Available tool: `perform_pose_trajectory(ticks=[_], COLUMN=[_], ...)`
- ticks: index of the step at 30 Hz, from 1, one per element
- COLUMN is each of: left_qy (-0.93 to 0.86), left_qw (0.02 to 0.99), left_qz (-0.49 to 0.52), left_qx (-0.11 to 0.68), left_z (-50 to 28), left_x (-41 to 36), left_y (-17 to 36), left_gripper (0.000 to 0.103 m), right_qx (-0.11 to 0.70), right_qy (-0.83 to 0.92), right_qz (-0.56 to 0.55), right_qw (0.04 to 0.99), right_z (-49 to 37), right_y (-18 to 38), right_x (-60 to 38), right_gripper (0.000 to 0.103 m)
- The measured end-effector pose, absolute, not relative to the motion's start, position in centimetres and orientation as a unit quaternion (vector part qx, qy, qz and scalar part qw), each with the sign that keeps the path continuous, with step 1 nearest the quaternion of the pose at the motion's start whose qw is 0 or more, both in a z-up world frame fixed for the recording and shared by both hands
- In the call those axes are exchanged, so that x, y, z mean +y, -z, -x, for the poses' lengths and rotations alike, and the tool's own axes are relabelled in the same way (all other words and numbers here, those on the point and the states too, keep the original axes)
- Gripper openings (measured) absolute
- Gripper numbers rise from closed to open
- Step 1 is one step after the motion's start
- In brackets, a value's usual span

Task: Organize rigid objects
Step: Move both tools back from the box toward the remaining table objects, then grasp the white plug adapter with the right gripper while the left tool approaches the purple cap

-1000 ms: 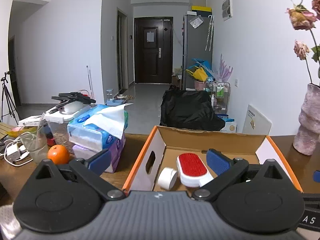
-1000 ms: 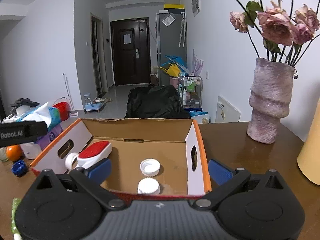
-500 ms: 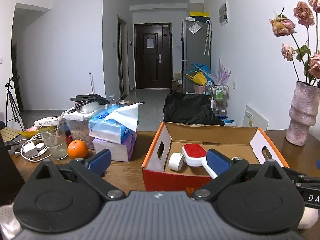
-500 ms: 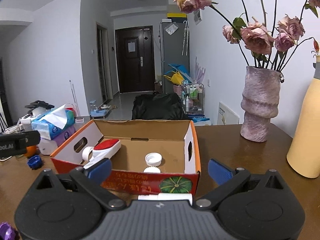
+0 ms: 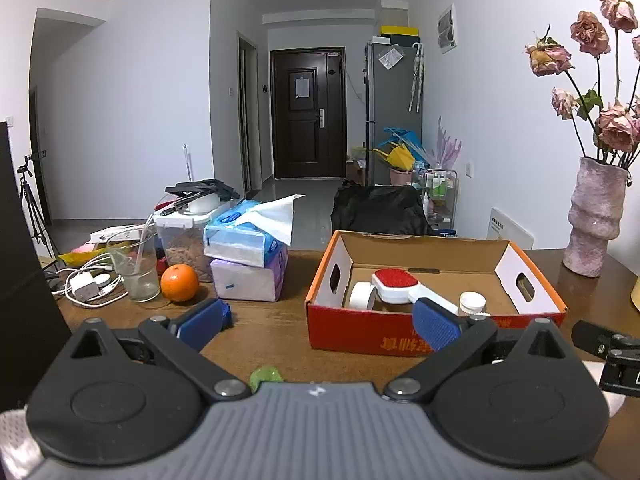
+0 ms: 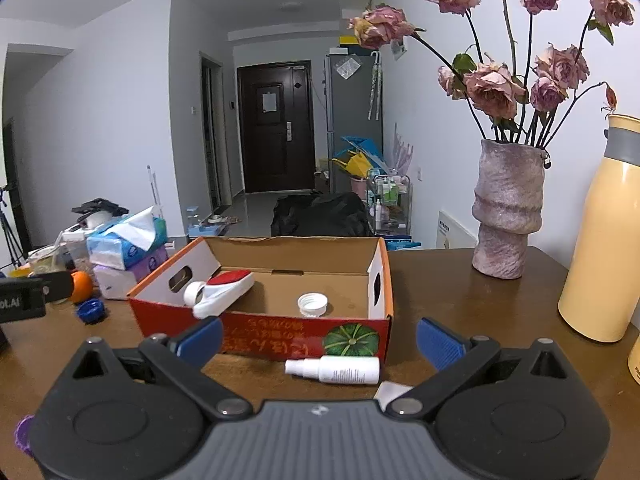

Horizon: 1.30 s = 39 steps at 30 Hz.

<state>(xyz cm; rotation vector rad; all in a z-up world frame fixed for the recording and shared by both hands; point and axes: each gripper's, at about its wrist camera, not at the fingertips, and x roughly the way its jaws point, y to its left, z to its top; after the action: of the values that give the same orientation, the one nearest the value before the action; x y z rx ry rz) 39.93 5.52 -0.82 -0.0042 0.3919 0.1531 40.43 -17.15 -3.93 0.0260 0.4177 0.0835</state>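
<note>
**Cluttered wooden table, sorting half done**

Brown wooden table [image 6: 460, 304] holds the orange cardboard box [image 6: 304, 336]; a white plastic spray bottle [image 6: 334, 369] lies just outside it. Right gripper [image 6: 318, 336] hovers spread-jawed and empty; left gripper [image 5: 316, 320] likewise, level, facing the box. The round bottle could roll when pinched.

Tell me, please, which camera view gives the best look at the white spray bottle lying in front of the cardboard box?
The right wrist view: the white spray bottle lies on its side, fully visible, against the box front. In the left wrist view it is hidden behind the gripper body.
</note>
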Motion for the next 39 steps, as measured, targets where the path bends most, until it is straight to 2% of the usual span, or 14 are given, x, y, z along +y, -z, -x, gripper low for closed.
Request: perform_pose_trajectory(ticks=[39], left_qy=[-0.090], left_qw=[0.969], left_qz=[0.010], left_qx=[0.231], left_z=[-22.6], left_x=[9.4], left_y=[3.6], left_gripper=[0.103], right_qx=[0.225], right_qy=[-0.055], right_qz=[0.009], right_qw=[0.973], right_z=[-24.1], right_y=[6.5], right_x=[-15.5], right_gripper=[0.103])
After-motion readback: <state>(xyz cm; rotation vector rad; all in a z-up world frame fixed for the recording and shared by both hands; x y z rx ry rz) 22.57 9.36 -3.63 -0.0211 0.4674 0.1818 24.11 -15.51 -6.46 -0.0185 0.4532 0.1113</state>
